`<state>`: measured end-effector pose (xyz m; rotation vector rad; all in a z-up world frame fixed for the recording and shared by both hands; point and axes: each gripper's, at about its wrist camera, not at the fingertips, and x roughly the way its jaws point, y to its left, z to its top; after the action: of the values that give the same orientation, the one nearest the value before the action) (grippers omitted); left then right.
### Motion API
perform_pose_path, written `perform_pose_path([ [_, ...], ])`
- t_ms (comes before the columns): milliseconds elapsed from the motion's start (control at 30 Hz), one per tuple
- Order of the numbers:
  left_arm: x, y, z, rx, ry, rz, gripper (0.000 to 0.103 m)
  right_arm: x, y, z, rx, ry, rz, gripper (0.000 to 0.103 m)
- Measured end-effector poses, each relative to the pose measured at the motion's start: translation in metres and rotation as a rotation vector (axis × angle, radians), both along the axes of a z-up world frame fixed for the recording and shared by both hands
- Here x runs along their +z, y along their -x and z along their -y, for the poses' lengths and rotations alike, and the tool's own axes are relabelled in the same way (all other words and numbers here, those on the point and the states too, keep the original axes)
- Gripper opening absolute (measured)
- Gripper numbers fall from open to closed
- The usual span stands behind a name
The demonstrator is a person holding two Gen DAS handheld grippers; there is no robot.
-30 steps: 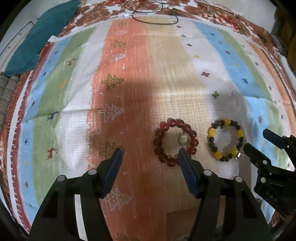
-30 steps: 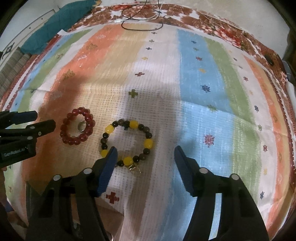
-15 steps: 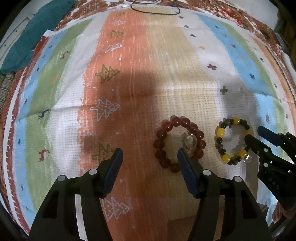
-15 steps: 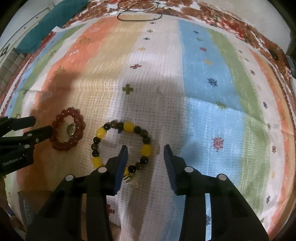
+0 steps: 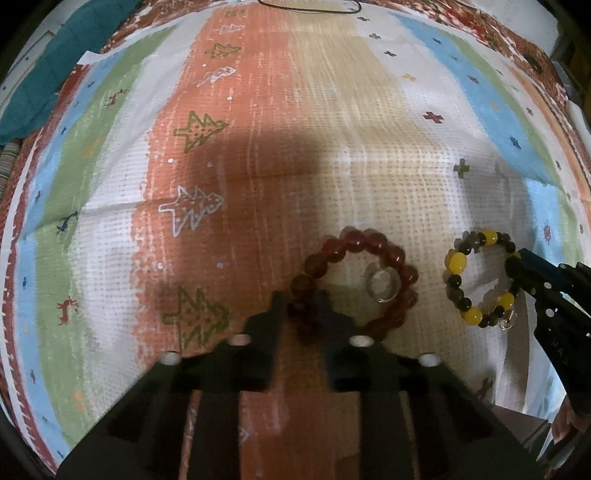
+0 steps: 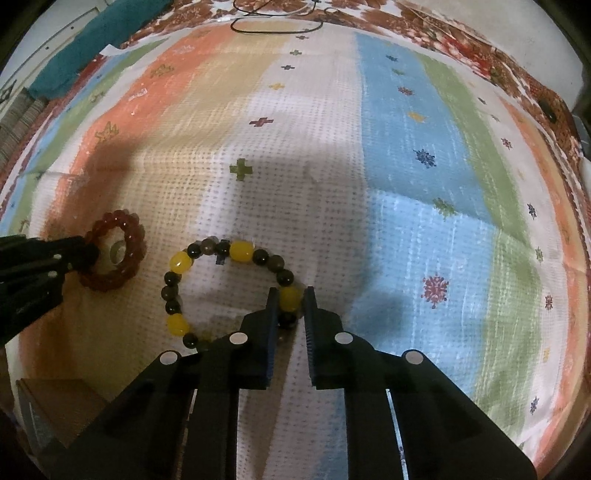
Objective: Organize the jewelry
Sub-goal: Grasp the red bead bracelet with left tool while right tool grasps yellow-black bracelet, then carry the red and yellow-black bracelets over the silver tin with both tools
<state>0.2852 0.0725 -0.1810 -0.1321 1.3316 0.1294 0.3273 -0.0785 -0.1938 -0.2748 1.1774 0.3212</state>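
A dark red bead bracelet [image 5: 373, 247] lies on the striped cloth with a clear ring [image 5: 383, 284] inside it. My left gripper [image 5: 301, 306] is shut on the near left beads of the red bracelet. A yellow and dark bead bracelet [image 6: 207, 254] lies to its right on the cloth. My right gripper [image 6: 290, 299] is shut on a yellow bead at that bracelet's right side. The red bracelet [image 6: 122, 221] and left gripper [image 6: 83, 254] show at the left of the right wrist view. The right gripper [image 5: 517, 266] and yellow bracelet [image 5: 456, 264] show at the right of the left wrist view.
The striped patterned cloth [image 6: 406, 184] covers the surface. A black cord [image 6: 273, 27] lies at the far edge. A teal cushion [image 5: 62, 55] sits at the far left. A brown box corner [image 6: 55, 410] shows at the near left.
Both grippers moved down and forward and closed: the left onto the red bracelet, the right onto the yellow and dark bracelet.
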Motion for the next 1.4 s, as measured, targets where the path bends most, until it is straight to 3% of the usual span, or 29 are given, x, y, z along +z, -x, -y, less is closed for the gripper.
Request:
perform_pose_path([
  [233,0.007,0.001,-0.003,0.001,0.003,0.009,0.013,0.008,0.002,0.000,0.005,-0.019,0.013,0.012],
  [867,0.071,0.027,0.023,-0.022,0.013,0.141,0.013,0.066,0.035,-0.008,0.063,-0.113,0.111,0.012],
  [1400,0.107,0.050,0.030,-0.037,0.010,0.205,0.013,0.087,0.058,0.001,0.058,-0.143,0.148,0.012],
])
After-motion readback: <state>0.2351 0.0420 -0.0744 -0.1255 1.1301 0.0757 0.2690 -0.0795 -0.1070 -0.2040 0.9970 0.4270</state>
